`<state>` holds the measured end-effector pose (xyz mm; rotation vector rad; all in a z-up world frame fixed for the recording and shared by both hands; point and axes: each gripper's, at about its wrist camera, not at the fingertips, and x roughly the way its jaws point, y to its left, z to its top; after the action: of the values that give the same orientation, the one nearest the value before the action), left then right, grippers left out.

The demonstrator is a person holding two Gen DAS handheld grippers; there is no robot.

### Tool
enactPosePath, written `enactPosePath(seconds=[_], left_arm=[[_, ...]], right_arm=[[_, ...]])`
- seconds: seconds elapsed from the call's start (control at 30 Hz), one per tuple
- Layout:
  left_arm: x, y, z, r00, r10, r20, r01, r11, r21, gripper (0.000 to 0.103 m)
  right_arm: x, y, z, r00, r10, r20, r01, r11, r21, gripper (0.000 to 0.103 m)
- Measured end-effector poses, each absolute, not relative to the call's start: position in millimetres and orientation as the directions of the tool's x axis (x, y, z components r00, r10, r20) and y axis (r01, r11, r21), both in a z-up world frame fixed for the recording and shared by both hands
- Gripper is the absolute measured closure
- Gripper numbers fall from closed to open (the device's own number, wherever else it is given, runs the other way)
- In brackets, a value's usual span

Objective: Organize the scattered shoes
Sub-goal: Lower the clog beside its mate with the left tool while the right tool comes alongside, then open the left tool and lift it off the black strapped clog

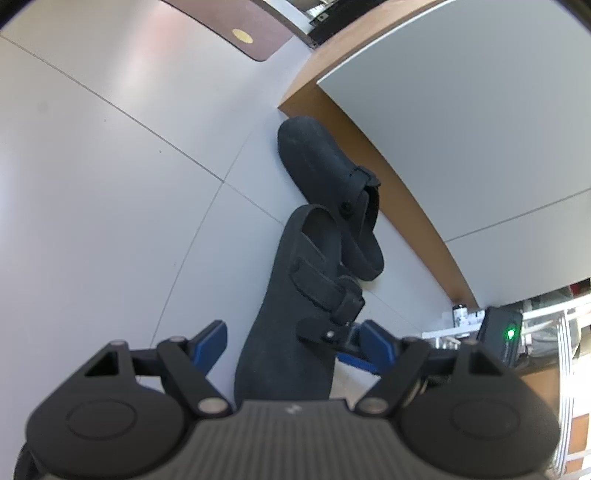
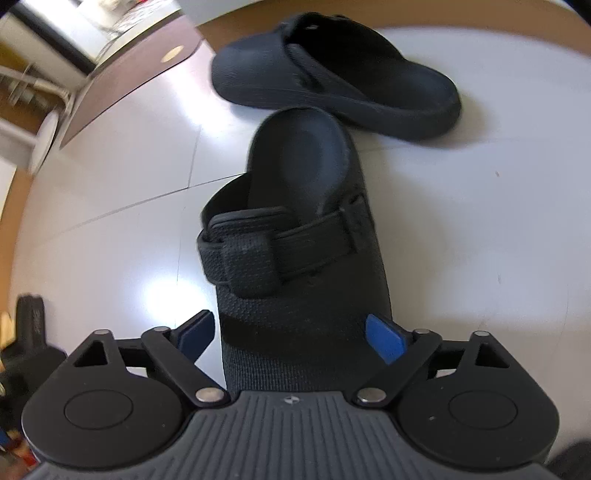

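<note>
**Pale floor, two dark shoes by the wall**

Pale floor tiles point(image 1: 110, 184) spread under everything, edged by a wooden skirting point(image 1: 388, 162) at the foot of a white wall point(image 1: 461, 110). Against that skirting lies a dark clog point(image 1: 325, 177), and the strapped sandal point(image 1: 295, 295) sits with its heel touching it, pointing away at an angle.

Both grippers straddle the sandal's toe end. The left gripper point(image 1: 291, 341) has its fingers apart on either side, pads off the sole. The right gripper point(image 2: 291, 336) also stands spread, a small gap showing at each side, so nothing is clamped.

My reading: the step in hand is seizing the sandal to line it up beside the clog. Next the fingers must close squarely on the sole, below the loose strap point(image 2: 240, 258). Nearby, a brown mat point(image 1: 236, 29) lies well apart; the clog itself crowds the sandal's heel.
</note>
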<state>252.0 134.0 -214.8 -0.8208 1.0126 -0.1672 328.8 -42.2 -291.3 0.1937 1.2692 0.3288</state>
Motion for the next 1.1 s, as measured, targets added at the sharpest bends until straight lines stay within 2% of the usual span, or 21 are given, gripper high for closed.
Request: enactPosePath(seconds=[0.13,0.27,0.57,0.63,0.73,0.83,1.0,1.1], left_arm=[[255.9,131.1,-207.4,0.552,-0.467,-0.691,-0.222,0.716,-0.661,0.022],[261.4,132.0,-200.3,0.565,-0.45,-0.692,-0.219,0.727,-0.651,0.022],[300.4,125.0,-187.7,0.559,-0.41,-0.721,-0.17,0.794,-0.584,0.022],[315.8,121.9,-180.1,0.556,-0.4,-0.729,-0.147,0.815,-0.56,0.022],[341.8,112.7,-161.3,0.55,-0.379,-0.744,-0.092,0.858,-0.505,0.022],[360.4,102.5,-147.6,0.54,-0.367,-0.758,-0.044,0.887,-0.461,0.022],[386.0,60.8,-115.7,0.52,-0.295,-0.802,0.103,0.953,-0.284,0.022],[396.4,41.9,-104.1,0.504,-0.278,-0.818,0.152,0.961,-0.233,0.021]], right_arm=[[332.3,-30.7,-292.1,0.287,0.305,-0.908,-0.208,0.945,0.251,0.006],[338.8,-44.0,-287.7,0.293,0.29,-0.911,-0.194,0.951,0.241,0.008],[339.9,-42.5,-288.8,0.247,0.28,-0.928,-0.184,0.953,0.239,0.008],[339.6,-48.7,-284.3,0.244,0.32,-0.915,-0.158,0.944,0.289,0.008],[327.2,-59.6,-267.8,0.254,0.382,-0.889,-0.166,0.922,0.349,0.008],[312.5,-67.7,-248.0,0.29,0.397,-0.871,-0.202,0.915,0.35,0.008],[295.5,-79.9,-214.2,0.362,0.402,-0.841,-0.211,0.914,0.347,0.008],[289.9,-90.5,-192.9,0.41,0.395,-0.822,-0.187,0.919,0.348,0.008]])
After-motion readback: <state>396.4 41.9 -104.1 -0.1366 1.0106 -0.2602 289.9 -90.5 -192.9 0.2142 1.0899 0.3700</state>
